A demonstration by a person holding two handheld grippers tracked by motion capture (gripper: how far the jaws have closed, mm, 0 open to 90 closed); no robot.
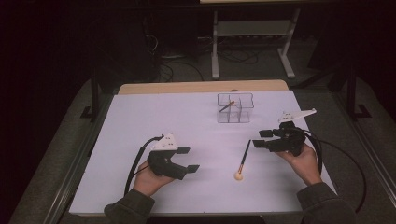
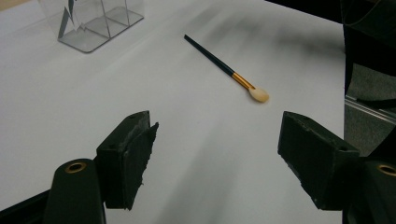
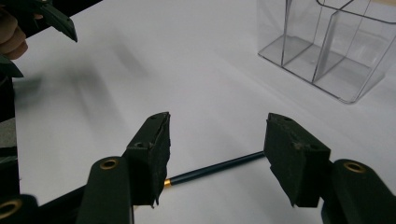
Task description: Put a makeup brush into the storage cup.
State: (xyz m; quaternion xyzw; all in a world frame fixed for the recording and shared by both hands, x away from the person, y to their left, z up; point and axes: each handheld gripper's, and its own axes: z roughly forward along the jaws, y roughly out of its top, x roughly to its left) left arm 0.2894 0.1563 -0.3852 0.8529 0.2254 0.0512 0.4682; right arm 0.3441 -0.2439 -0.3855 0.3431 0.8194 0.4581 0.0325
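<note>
A makeup brush [image 1: 243,158] with a dark handle, gold ferrule and pale tip lies on the white table [image 1: 140,140], between the two hands. My right gripper [image 1: 261,138] stands open just right of the handle's far end. In the right gripper view the handle [image 3: 215,168] lies on the table between and below the jaws of my right gripper [image 3: 217,135], and the pads are clear of it. My left gripper [image 1: 189,159] is open and empty, left of the brush. The left gripper view has the brush [image 2: 219,63] lying ahead of that gripper [image 2: 217,135].
A clear plastic organizer [image 1: 235,108] with several compartments stands toward the back of the table, and a thin brush [image 1: 226,106] leans in one of them. It appears as the organizer [image 2: 93,23] and the organizer [image 3: 327,46] in the gripper views. Cables trail from both grippers.
</note>
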